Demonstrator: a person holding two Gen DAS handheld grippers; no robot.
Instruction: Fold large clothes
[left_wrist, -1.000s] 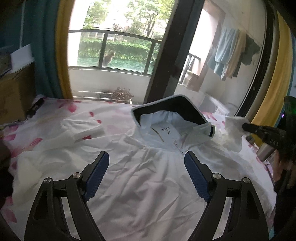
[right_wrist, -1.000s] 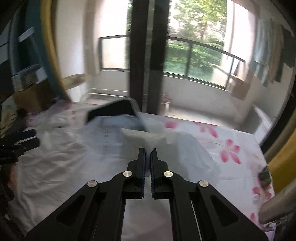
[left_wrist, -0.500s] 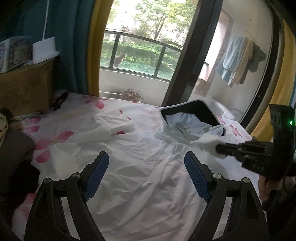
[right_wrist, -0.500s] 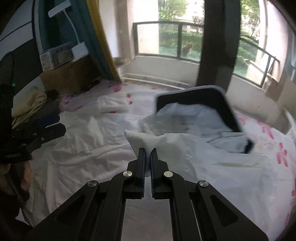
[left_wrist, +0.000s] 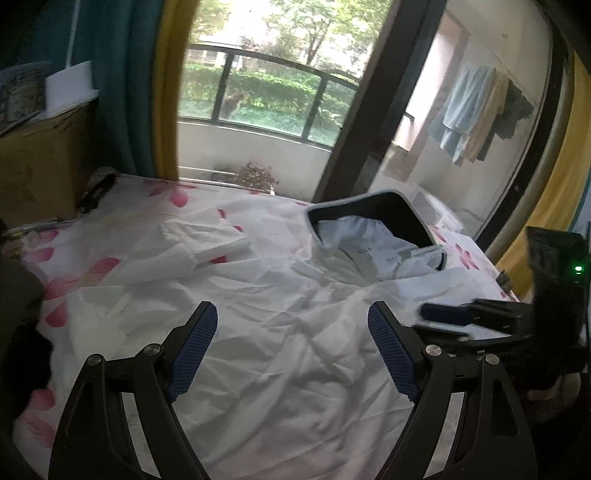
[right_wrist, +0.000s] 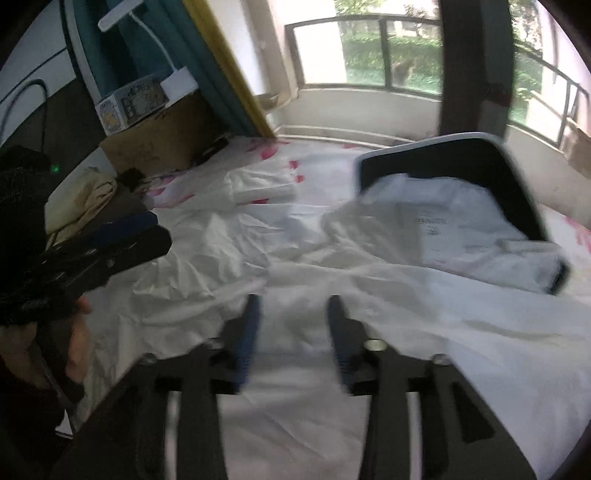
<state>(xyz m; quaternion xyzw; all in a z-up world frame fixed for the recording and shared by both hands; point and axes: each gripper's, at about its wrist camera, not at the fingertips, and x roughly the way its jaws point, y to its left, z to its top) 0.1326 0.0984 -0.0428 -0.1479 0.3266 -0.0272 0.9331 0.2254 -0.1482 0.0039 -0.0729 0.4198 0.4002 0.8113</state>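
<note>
Both the left gripper (left_wrist: 291, 347) and right gripper (right_wrist: 293, 332) gape above the white shirt (left_wrist: 295, 332), its label unreadable.

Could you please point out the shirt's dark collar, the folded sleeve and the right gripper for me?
Collar (left_wrist: 391, 214): left wrist view, on its dark inner band.
Sleeve (left_wrist: 195, 247): left wrist view, middle of the folded white cloth.
Right gripper (right_wrist: 291, 321): right wrist view, midway between its fingertips.

White garment (left_wrist: 295, 332) with dark-lined collar (left_wrist: 388, 218), wrinkled, spread flat across floral bed; one sleeve (left_wrist: 192, 251) outstretched.
</note>
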